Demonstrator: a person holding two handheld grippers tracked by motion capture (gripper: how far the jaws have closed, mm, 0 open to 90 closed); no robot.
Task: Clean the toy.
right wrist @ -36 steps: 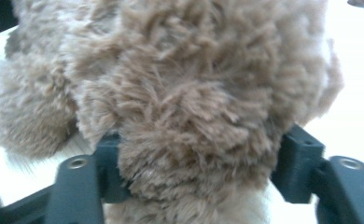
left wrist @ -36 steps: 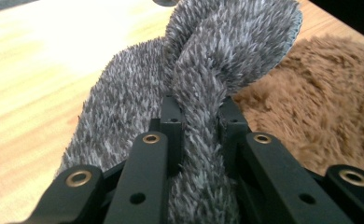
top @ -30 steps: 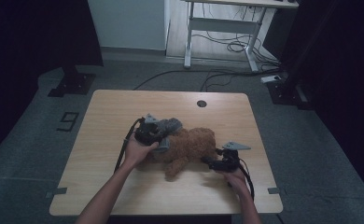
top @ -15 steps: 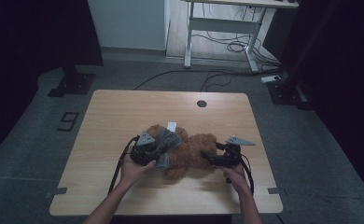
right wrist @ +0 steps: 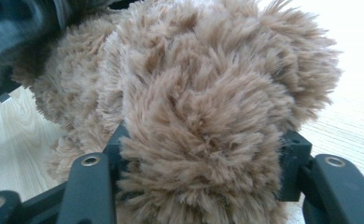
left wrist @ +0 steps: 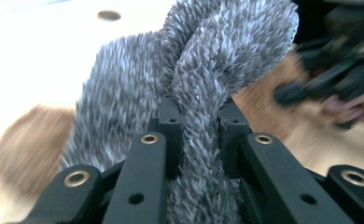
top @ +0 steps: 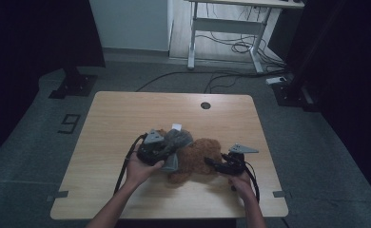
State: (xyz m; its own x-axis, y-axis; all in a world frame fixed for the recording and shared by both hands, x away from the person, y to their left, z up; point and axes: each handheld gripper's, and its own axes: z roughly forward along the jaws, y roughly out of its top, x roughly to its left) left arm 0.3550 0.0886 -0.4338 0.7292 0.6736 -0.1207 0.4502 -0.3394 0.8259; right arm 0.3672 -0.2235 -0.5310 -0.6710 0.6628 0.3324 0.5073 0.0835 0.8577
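Note:
A brown plush toy [top: 199, 160] lies on the wooden table [top: 126, 114], with a grey furry cloth [top: 178, 138] wrapped over its left part and a white tag [top: 176, 127] behind it. My left gripper [top: 170, 153] is shut on a twisted strand of the grey furry cloth [left wrist: 203, 70], which runs up between the left gripper [left wrist: 199, 112] jaws. My right gripper [top: 211, 164] comes in from the right; its jaws have just been closing. In the right gripper view, a rounded part of the brown plush toy [right wrist: 203, 93] packs the gap of the right gripper [right wrist: 203, 140], touching both pads.
A round cable hole [top: 205, 105] sits near the table's far edge. Beyond the table stand a white desk frame [top: 221, 28] with loose cables and a black stand base [top: 72, 85] on the floor at the left. A floor mark [top: 69, 123] lies left of the table.
My left gripper has drawn the grey cloth toward the near side, and the white tag has come into sight. The right gripper has closed in on the plush toy's right end.

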